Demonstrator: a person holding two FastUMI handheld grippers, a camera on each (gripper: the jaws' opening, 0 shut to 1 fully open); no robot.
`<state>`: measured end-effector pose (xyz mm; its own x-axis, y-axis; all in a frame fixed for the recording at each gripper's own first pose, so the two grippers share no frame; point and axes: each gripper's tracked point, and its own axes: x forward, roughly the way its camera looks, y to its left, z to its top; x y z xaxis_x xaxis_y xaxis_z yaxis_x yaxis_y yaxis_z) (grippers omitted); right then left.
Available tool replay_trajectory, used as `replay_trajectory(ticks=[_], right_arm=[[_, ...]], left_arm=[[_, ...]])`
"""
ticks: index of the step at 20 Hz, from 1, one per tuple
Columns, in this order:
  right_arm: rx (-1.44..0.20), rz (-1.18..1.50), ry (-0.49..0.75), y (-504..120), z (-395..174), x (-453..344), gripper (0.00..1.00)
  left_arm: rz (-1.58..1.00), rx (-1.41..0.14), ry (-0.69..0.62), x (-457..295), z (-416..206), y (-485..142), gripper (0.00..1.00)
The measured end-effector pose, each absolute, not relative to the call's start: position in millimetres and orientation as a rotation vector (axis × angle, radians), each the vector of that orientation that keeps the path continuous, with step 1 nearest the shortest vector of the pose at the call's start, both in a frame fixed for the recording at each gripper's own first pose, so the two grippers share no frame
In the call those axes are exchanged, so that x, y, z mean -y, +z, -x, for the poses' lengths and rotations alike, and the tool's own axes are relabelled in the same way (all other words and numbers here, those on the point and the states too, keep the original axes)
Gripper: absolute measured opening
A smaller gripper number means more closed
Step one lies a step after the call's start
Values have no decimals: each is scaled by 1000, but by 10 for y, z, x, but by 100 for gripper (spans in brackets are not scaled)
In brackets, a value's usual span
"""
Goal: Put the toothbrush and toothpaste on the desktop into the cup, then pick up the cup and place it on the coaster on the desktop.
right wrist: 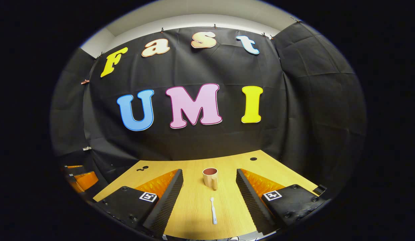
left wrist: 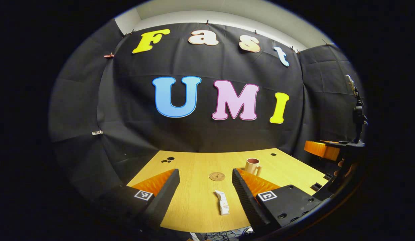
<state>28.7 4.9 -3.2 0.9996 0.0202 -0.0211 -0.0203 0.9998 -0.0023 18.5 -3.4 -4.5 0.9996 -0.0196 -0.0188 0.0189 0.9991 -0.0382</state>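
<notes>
A white toothpaste tube [left wrist: 222, 202] lies on the wooden desktop [left wrist: 194, 167] between the fingers of my open left gripper [left wrist: 205, 174]. Beyond it sits a round brown coaster [left wrist: 217, 176], and a beige cup [left wrist: 252, 166] with a handle stands upright to the right of the coaster. In the right gripper view the cup [right wrist: 210, 177] stands ahead, with a white toothbrush [right wrist: 213, 210] lying lengthwise on the desktop [right wrist: 277, 172] in front of it. My right gripper [right wrist: 209, 175] is open above the desk, and the toothbrush lies between its fingers. The right gripper [left wrist: 327, 150] also appears at the far right of the left gripper view.
Small round holes [left wrist: 168, 160] mark the desk's far left, and another hole [left wrist: 273, 154] its far right. Black cloth walls close the booth behind and at both sides. A stand [left wrist: 357, 110] rises at the right edge. The left gripper [right wrist: 81, 179] appears at the left edge of the right gripper view.
</notes>
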Motion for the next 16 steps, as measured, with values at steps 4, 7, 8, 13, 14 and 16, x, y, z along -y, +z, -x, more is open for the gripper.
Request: replay_trajectory(ticks=[4, 7, 8, 13, 14, 16], right_arm=[[-22, 12, 51, -14, -330, -115, 98], [-13, 1, 53, 16, -363, -82, 98], [-10, 4, 48, 21, -374, -64, 98], [-56, 14, 34, -63, -474, 21, 98], [-64, 10, 36, -69, -502, 23, 98], [-76, 17, 40, -88, -558, 47, 98]], left_arm=[[31, -32, -15, 35, -210, -75, 98], [25, -21, -12, 36, -232, -31, 98], [25, -21, -11, 42, -245, -32, 98], [45, -30, -20, 98, -401, -106, 98], [43, -51, -20, 114, -456, -169, 98], [38, -80, -19, 157, -560, -269, 98]])
